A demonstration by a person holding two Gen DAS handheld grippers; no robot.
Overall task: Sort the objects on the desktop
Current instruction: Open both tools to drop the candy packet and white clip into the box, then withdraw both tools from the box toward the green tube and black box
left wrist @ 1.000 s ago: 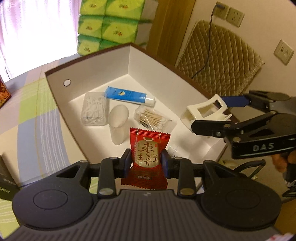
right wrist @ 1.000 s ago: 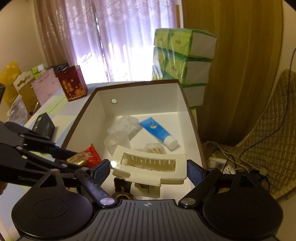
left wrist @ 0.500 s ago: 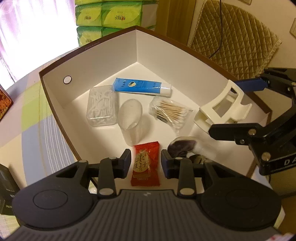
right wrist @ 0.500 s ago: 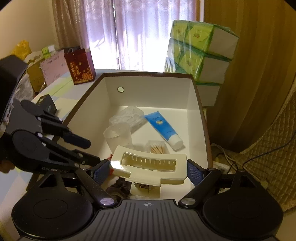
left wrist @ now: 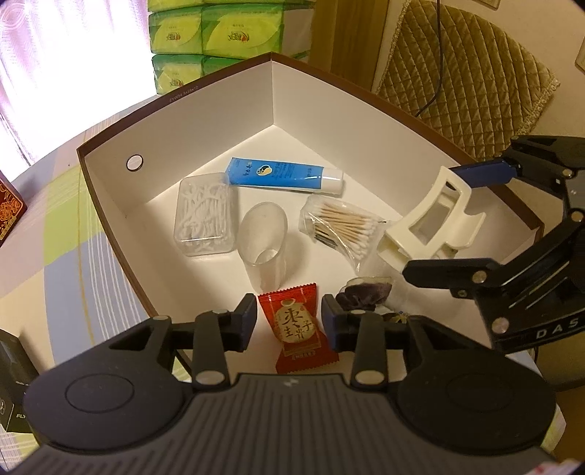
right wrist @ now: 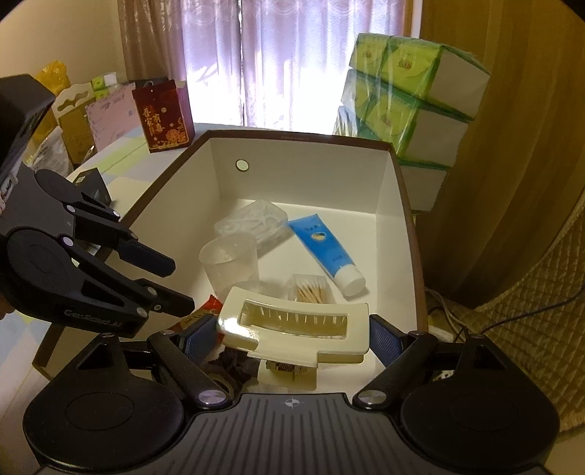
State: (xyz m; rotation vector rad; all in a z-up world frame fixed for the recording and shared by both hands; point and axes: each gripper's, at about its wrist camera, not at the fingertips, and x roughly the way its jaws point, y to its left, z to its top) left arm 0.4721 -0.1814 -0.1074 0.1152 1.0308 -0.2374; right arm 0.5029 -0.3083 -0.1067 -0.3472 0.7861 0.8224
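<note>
A red candy packet (left wrist: 298, 330) lies flat on the floor of the white, brown-rimmed box (left wrist: 182, 95). My left gripper (left wrist: 289, 318) hangs over it, its jaws opening; the packet sits between the pads with a gap on each side. In the right wrist view the left gripper (right wrist: 181, 287) reaches in from the left, and only a sliver of the packet (right wrist: 212, 305) shows. My right gripper (right wrist: 290, 336) is shut on a cream hair clip (right wrist: 292, 325), held above the box's near right part. From the left wrist, that clip (left wrist: 427, 226) hangs in the right gripper (left wrist: 435, 219).
Inside the box lie a blue tube (left wrist: 281, 174), a clear cup (left wrist: 264, 244), a bag of cotton swabs (left wrist: 340, 223), a clear case of floss picks (left wrist: 204, 215) and a dark purple item (left wrist: 365, 294). Green tissue packs (left wrist: 219, 33) stand behind; a red gift bag (right wrist: 162, 118) is left.
The left gripper sank into the box and let go of the candy packet, which now lies on the floor. The right gripper came lower over the box with the clip still in it.
</note>
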